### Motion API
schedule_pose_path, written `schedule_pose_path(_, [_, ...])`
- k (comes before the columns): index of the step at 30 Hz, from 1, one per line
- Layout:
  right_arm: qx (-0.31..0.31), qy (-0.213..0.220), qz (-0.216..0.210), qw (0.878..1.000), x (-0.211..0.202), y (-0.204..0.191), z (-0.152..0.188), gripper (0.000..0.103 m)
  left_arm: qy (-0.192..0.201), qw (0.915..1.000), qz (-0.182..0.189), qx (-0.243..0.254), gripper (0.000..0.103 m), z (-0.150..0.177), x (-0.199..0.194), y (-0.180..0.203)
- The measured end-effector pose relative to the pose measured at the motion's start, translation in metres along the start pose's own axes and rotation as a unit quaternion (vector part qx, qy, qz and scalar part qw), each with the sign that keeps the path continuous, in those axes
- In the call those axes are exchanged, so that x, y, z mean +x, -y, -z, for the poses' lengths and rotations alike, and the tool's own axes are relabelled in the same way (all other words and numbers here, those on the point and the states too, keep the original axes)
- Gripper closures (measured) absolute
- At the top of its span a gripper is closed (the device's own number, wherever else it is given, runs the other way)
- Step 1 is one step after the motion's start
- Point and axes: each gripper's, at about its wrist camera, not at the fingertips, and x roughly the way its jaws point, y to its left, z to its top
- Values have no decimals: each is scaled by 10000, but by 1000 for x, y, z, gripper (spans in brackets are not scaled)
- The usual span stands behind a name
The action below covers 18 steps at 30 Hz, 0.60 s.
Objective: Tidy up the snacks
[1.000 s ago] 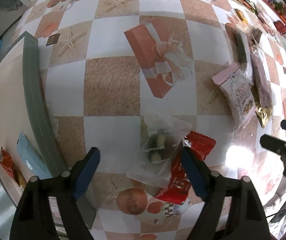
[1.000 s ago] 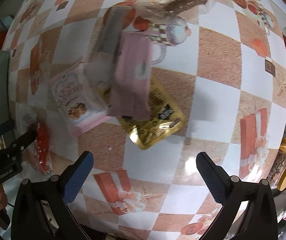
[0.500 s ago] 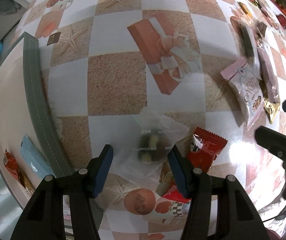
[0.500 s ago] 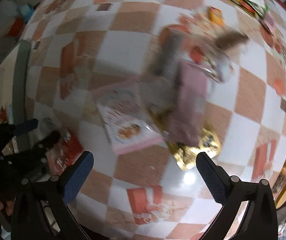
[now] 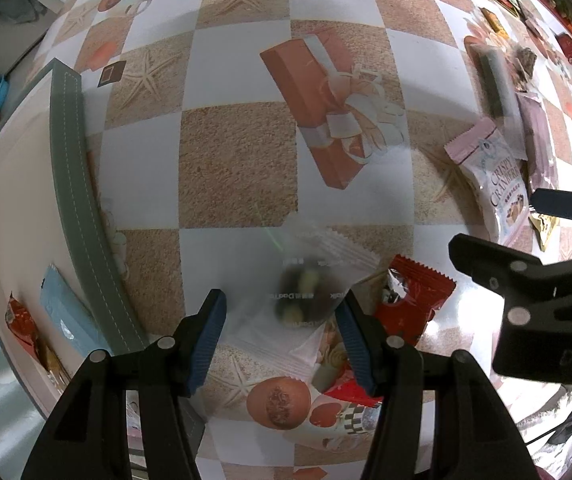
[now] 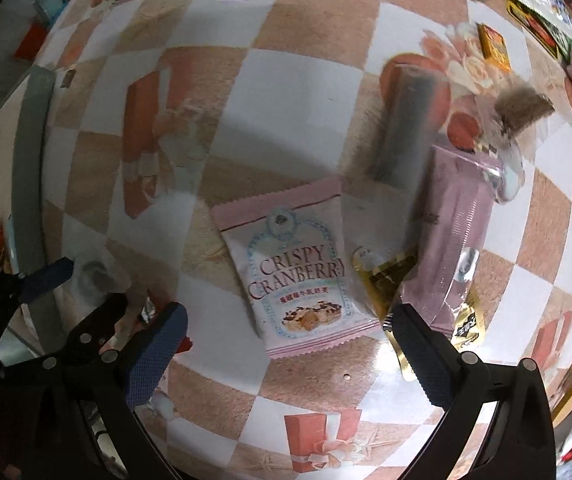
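Observation:
My left gripper (image 5: pixel 282 336) is open, its blue pads on either side of a clear snack pouch (image 5: pixel 305 296) with dark sweets inside. A red packet (image 5: pixel 409 300) lies just right of it. My right gripper (image 6: pixel 286 344) is open and empty, its fingers astride the lower end of a pink Crispy Cranberry packet (image 6: pixel 297 264), which also shows in the left wrist view (image 5: pixel 497 180). A mauve packet (image 6: pixel 457 232), a gold packet (image 6: pixel 389 280) and a grey bar (image 6: pixel 405 128) lie beside it. The left gripper shows at the lower left of the right wrist view (image 6: pixel 82 284).
A grey-rimmed white tray (image 5: pixel 74 184) on the left holds a light blue packet (image 5: pixel 66 316) and a red packet (image 5: pixel 20 320). More snacks are scattered at the far right edge of the checked tablecloth (image 5: pixel 238 168). The right gripper's black fingers (image 5: pixel 517 276) reach in close on the right.
My left gripper has narrowed around the clear pouch. My right gripper has swung left and down over the pink cranberry packet, close to the left gripper.

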Motion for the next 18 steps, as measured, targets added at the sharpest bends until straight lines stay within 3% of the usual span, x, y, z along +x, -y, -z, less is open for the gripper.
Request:
schedule_pose_path(3, [-67,33,66,10000,1,-12,0,2,11,10000,0,24,43,-1,-1,0])
schedule_pose_path(4, [-90,49,68,9999,1,0,2,11,21,10000,-2,31,43,0,1,0])
schedule_pose_path(5, [-108,38,94,9999,1,3,5,13,36,10000,-5,42,44,0,0,0])
schedule_pose_path(12, [-150,-12,162,9998,4,-24,16,16,146,9996,-78,227,63,0,-5,6])
schedule_pose_path(16, [-245,95,359,9990,9,-21,19,49,180,9997,-76,172,67,1,-9,6])
schedule_pose_path(18, [-164,79,177,9997,5,-7,18,49,171,9997,-64,147,68,2,-10,6])
